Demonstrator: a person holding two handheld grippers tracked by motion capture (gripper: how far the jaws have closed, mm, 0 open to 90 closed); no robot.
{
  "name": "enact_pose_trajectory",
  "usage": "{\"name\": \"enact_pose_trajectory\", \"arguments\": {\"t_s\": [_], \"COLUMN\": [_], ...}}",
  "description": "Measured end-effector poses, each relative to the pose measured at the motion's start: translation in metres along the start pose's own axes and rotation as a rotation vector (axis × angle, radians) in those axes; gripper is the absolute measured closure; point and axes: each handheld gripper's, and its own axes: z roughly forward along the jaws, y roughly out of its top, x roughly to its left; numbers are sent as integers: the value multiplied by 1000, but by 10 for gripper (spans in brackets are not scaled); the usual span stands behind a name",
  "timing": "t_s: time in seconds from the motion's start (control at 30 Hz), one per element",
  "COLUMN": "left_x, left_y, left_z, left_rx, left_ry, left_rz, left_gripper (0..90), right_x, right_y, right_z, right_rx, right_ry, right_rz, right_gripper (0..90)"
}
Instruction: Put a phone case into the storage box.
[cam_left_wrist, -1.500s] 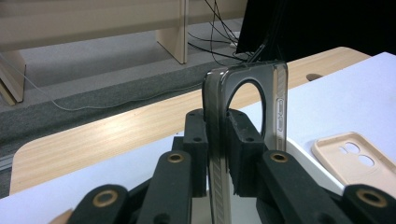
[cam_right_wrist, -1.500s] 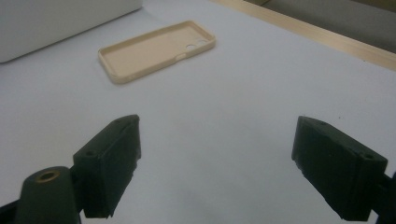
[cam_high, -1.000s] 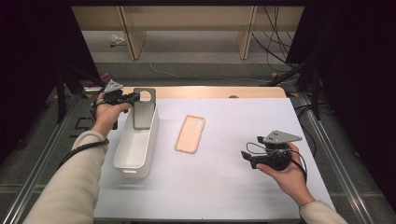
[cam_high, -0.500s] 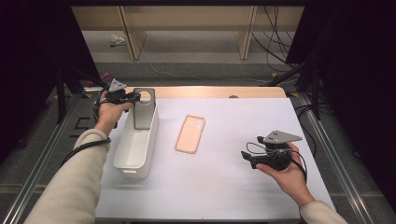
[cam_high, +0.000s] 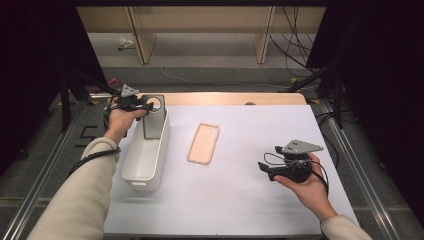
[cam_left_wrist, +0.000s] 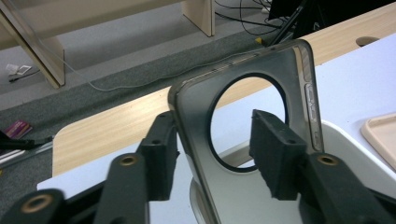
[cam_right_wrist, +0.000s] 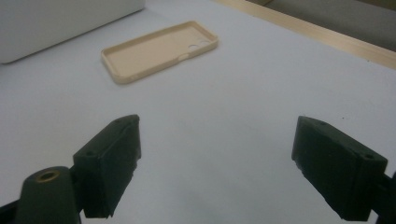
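A: Near right first. Right gripper (cam_high: 265, 170) low over the white table sheet (cam_high: 240, 200), jaws spread wide with only bare sheet between them.

B: Mid-table?

A: Beige phone case (cam_high: 203, 143) lies flat, open side up, alone, well apart from both grippers. Left of it, the white bin (cam_high: 145, 172) runs near to far.

B: And the left gripper (cam_left_wrist: 212, 144)?

A: At the bin's far end. Grey phone case (cam_high: 152, 117) with a big round cut-out stands upright in the bin there. Jaws have just been opening; the case sits between the pads, the pads off it. Released.

B: Beyond that?

A: Wooden table edge (cam_high: 235, 98), grey floor, cables (cam_high: 295, 35), pale wooden legs (cam_high: 137, 35). Dark on both sides.
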Motion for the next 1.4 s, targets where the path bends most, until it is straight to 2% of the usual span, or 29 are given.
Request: {"name": "enact_pose_trajectory", "arguments": {"t_s": [0.1, 0.23, 0.3, 0.5, 0.67, 0.87, 0.97, 1.03, 1.13, 1.27, 1.4], "left_x": [0, -1, -2, -2, -2, -5, -9, -13, -19, -34, -53], "left_y": [0, 3, 4, 5, 6, 9, 10, 10, 9, 6, -1], "left_z": [1, 1, 2, -1, -10, -27, -38, -46, -58, -76, -92], "left_rx": [9, 13, 16, 18, 12, 25, 47, 52, 40, 1, -30], "left_ry": [4, 6, 13, 29, 46, 16, 21, 19, 28, -3, -43], "left_rz": [-4, 16, 20, -2, -26, -7, 5, 18, 34, 50, 59], "left_gripper": [436, 350, 335, 288, 226, 215, 155, 148, 95, 73, 81], "right_x": [0, 0, 0, 0, 0, 1, 1, 1, 2, 2, 2], "right_y": [0, 0, 0, 0, 0, 1, 1, 1, 1, 1, 1], "right_z": [0, 0, 0, 0, 0, 0, 0, 0, 0, 1, 1], "right_rx": [0, 1, 1, 0, -1, 0, 0, 1, 1, 1, 2], "right_ry": [0, 1, 1, 3, 1, -2, -3, -4, -1, -1, -2], "right_rz": [-1, -1, -1, 0, -3, -4, -3, -4, -5, -5, -4], "right_gripper": [164, 164, 164, 164, 164, 164, 164, 164, 164, 164, 164]}}
